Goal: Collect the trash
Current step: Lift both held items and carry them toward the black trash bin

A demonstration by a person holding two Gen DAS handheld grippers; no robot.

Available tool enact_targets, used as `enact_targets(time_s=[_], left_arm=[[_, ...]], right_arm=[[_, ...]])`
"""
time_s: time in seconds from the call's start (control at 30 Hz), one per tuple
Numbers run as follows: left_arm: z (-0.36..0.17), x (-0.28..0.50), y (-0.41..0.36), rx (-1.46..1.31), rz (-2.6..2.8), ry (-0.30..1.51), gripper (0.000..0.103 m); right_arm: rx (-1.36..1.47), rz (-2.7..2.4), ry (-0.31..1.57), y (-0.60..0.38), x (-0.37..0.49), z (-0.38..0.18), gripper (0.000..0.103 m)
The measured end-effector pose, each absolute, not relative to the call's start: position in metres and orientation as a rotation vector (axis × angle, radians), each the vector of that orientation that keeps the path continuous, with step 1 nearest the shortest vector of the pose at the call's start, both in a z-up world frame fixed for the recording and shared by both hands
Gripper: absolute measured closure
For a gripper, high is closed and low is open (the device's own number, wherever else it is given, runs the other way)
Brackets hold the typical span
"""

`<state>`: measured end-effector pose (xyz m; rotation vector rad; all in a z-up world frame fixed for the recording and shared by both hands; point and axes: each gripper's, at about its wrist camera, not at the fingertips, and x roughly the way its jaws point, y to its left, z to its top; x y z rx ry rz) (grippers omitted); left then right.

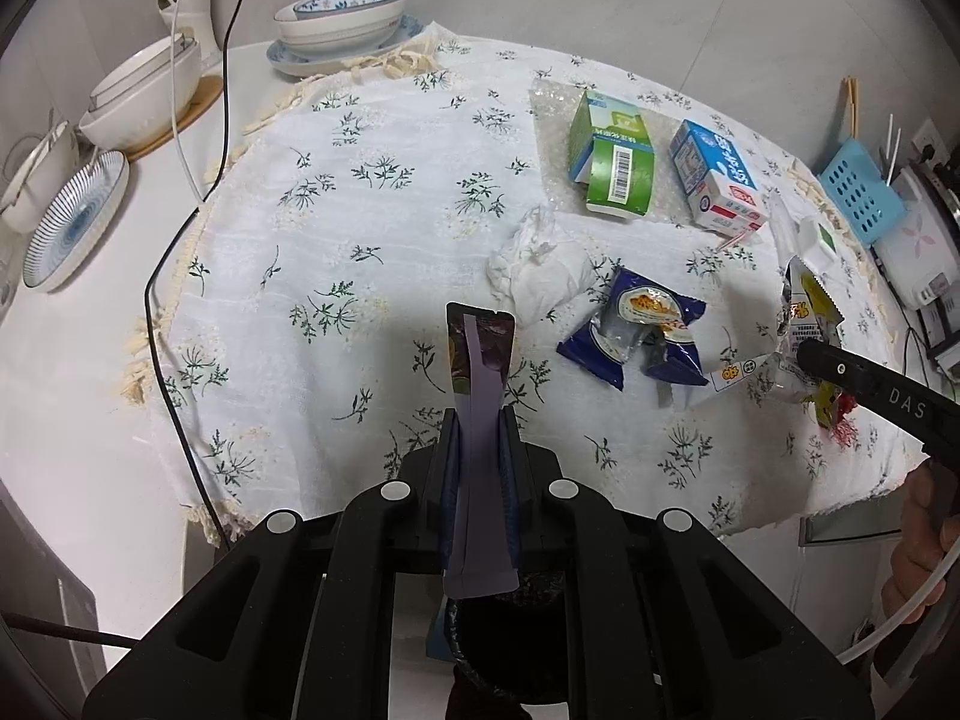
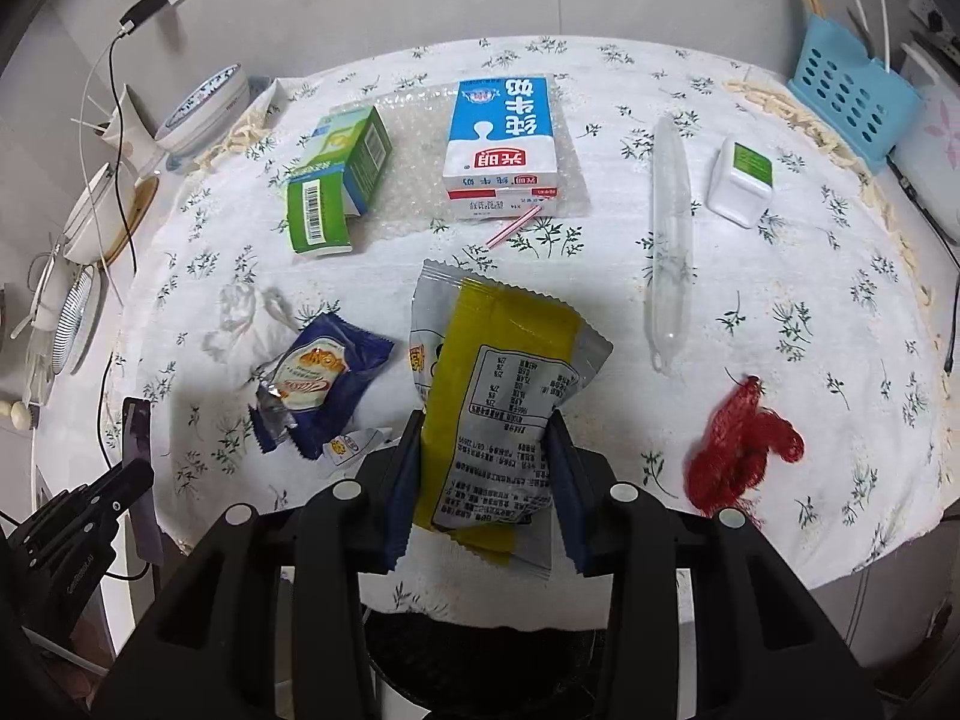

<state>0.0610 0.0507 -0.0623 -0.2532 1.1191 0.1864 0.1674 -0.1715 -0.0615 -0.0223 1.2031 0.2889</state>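
Right gripper (image 2: 486, 450) clamps the yellow wrapper (image 2: 498, 396) between its fingers.

both grippers are matte black plastic with ribbed, angular frames, round silver screw heads and dark blue pads lining the jaws. the right gripper (image 1: 840, 369) carries pale "das" lettering on its finger, and a bare-skinned hand (image 1: 921, 546) grips its handle.

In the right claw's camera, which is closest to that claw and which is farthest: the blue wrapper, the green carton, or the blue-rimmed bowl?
From the right claw, which is holding a yellow packet:
1. Blue wrapper, just to its left on the cloth.
2. Green carton, farther back on the left, lying on its side.
3. Blue-rimmed bowl, at the far left corner, past the cloth's edge.
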Motion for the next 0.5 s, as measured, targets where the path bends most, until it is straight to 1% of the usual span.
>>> enact_targets(time_s=[0.5], left_arm=[[-0.04, 0.03, 0.029, -0.25, 0.12, 1.082, 0.092]], right_arm=[[-0.019, 0.295, 1.117, -0.184, 0.114, -0.021, 0.066]])
